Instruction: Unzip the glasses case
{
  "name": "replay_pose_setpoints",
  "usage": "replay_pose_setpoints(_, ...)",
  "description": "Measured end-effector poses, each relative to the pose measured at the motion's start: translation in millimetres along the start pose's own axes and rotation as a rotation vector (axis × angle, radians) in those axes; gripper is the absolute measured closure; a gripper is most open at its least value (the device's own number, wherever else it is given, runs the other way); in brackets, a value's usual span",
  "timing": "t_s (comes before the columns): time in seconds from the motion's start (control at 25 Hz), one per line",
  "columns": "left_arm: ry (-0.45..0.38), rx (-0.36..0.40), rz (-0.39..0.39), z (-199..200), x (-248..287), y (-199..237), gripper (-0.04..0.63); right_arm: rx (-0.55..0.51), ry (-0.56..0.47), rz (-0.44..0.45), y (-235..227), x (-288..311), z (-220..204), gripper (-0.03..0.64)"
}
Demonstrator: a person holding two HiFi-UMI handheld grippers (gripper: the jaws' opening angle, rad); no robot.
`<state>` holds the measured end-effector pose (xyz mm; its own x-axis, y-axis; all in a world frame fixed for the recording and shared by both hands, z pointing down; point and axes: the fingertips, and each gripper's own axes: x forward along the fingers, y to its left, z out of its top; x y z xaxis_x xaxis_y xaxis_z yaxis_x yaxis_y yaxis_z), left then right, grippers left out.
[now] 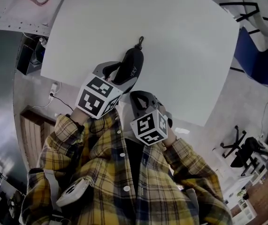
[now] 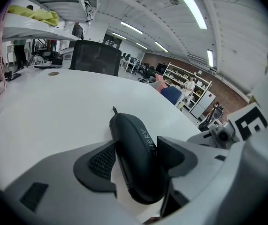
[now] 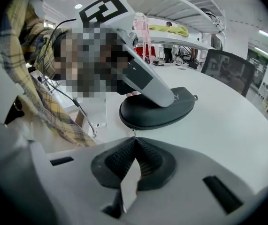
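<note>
Pinching a barely visible zip pull (image 3: 134,133), seemingly: right gripper (image 3: 134,140).

Left claw (image 2: 137,159) clamps black glasses case (image 2: 133,146) — on white table (image 2: 54,111).

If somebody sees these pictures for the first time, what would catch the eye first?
First, the black case lying near the person's edge of the white table, gripped on both sides by the left gripper. Then the right gripper, its fingers shut on the small zipper pull at the case's near end.
</note>
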<state>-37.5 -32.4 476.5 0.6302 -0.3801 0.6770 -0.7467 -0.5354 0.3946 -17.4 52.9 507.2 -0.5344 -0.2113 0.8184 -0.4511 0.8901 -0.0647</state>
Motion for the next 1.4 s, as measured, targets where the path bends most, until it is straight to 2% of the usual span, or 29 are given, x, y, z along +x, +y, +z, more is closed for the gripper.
replay_pose_setpoints(0.16,0.004,0.005,-0.006,-0.2,0.6,-0.2,0.31,-0.034,-0.01,0.028,-2.7,-7.5,0.1,0.618)
replay_pose_setpoints(0.44,0.009,0.032,-0.016,-0.5,0.0,-0.1,0.31,-0.084,-0.066,0.181,3.7,-9.9,13.3,0.618)
replay_pose_setpoints(0.68,0.023,0.075,-0.015,-1.3,0.8,0.9,0.31,-0.064,-0.081,0.208,7.6,0.2,15.4,0.618)
replay_pose_setpoints(1.08,0.023,0.08,-0.017,-1.8,0.3,2.6,0.31,-0.058,-0.061,0.203,11.5,12.0,15.9,0.618)
replay_pose_setpoints(1.4,0.019,0.125,-0.023,-1.9,0.2,1.5,0.31,-0.059,-0.048,0.124,2.2,1.7,17.4,0.618)
